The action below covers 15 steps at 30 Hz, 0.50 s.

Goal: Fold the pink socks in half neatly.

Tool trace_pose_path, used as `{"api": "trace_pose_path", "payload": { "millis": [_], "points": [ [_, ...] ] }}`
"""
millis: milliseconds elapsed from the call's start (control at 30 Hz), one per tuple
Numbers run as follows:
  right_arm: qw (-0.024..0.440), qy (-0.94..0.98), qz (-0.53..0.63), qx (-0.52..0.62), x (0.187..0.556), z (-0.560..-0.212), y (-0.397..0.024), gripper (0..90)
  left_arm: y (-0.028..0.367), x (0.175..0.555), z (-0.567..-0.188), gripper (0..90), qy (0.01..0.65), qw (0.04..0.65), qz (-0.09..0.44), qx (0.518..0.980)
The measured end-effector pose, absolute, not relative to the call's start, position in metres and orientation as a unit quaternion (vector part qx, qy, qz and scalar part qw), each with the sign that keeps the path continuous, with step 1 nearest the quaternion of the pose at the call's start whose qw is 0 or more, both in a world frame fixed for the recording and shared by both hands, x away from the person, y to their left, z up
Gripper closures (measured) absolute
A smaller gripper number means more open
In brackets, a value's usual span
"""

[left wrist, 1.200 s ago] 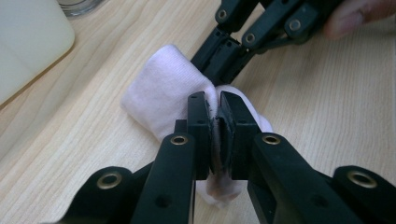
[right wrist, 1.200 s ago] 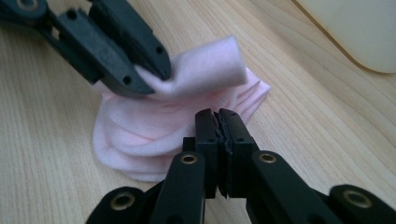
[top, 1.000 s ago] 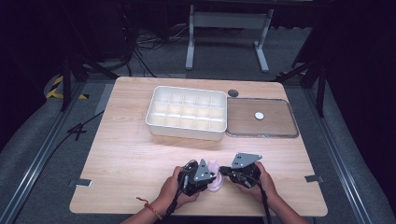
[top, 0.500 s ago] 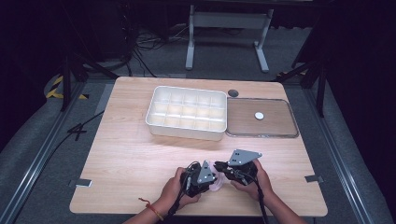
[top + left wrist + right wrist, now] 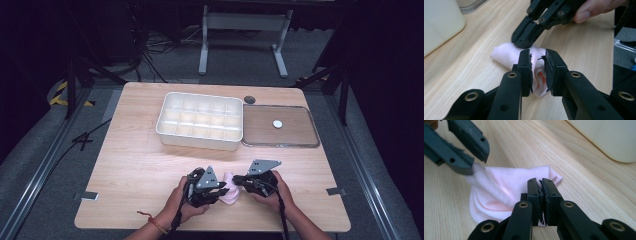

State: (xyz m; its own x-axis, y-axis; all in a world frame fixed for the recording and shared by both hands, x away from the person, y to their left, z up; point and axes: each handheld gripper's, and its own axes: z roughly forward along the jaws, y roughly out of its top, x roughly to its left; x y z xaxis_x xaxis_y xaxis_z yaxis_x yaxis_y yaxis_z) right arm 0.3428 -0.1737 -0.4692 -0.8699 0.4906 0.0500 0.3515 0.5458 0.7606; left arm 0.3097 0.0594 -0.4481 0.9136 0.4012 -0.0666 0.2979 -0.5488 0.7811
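A small folded pink cloth (image 5: 232, 194) lies on the wooden table near its front edge, between both grippers. In the left gripper view the cloth (image 5: 504, 53) shows an orange-red mark. My left gripper (image 5: 223, 193) (image 5: 538, 56) has just been opening its jaws; they stand a little apart with a fold of the cloth between them, not pinched. My right gripper (image 5: 239, 181) (image 5: 541, 182) faces it, shut on the cloth's (image 5: 499, 187) other edge. The right gripper (image 5: 524, 42) presses down on the far side of the cloth. The left gripper (image 5: 477, 157) touches the cloth's corner.
A white compartment tray (image 5: 197, 142) stands at mid-table, with a shallow clear tray (image 5: 280, 145) to its right holding a small white disc (image 5: 277, 123). A dark round cap (image 5: 249, 99) lies behind them. The table's front edge runs just below the person's hands.
The two grippers have stayed at the cloth near the front edge. The cloth looks slightly more bunched between them.
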Motion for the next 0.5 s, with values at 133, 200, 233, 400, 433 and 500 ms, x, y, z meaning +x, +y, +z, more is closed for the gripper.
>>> {"api": "trace_pose_path", "payload": {
  "millis": [133, 200, 233, 400, 433, 500],
  "points": [
    [0.102, 0.88, 0.403, 0.229, 0.341, -0.468, -0.172, 85.6, 0.054, 0.311, -0.457, 79.0, 0.184, 0.42, 0.04, 0.887],
    [0.108, 0.882, 0.4, 0.225, 0.339, -0.468, -0.171, 85.7, 0.052, 0.31, -0.46, 79.8, 0.177, 0.416, 0.033, 0.891],
    [0.108, 0.882, 0.4, 0.225, 0.339, -0.468, -0.171, 85.7, 0.051, 0.309, -0.463, 79.8, 0.172, 0.413, 0.029, 0.894],
    [0.114, 0.882, 0.398, 0.224, 0.337, -0.468, -0.172, 85.7, 0.045, 0.305, -0.466, 81.2, 0.159, 0.408, 0.027, 0.899],
    [0.114, 0.882, 0.398, 0.224, 0.337, -0.468, -0.172, 85.7, 0.044, 0.303, -0.467, 81.2, 0.157, 0.407, 0.024, 0.899],
    [0.118, 0.883, 0.396, 0.221, 0.337, -0.468, -0.171, 85.7, 0.041, 0.301, -0.467, 81.0, 0.151, 0.407, 0.026, 0.901]
  ]
}}
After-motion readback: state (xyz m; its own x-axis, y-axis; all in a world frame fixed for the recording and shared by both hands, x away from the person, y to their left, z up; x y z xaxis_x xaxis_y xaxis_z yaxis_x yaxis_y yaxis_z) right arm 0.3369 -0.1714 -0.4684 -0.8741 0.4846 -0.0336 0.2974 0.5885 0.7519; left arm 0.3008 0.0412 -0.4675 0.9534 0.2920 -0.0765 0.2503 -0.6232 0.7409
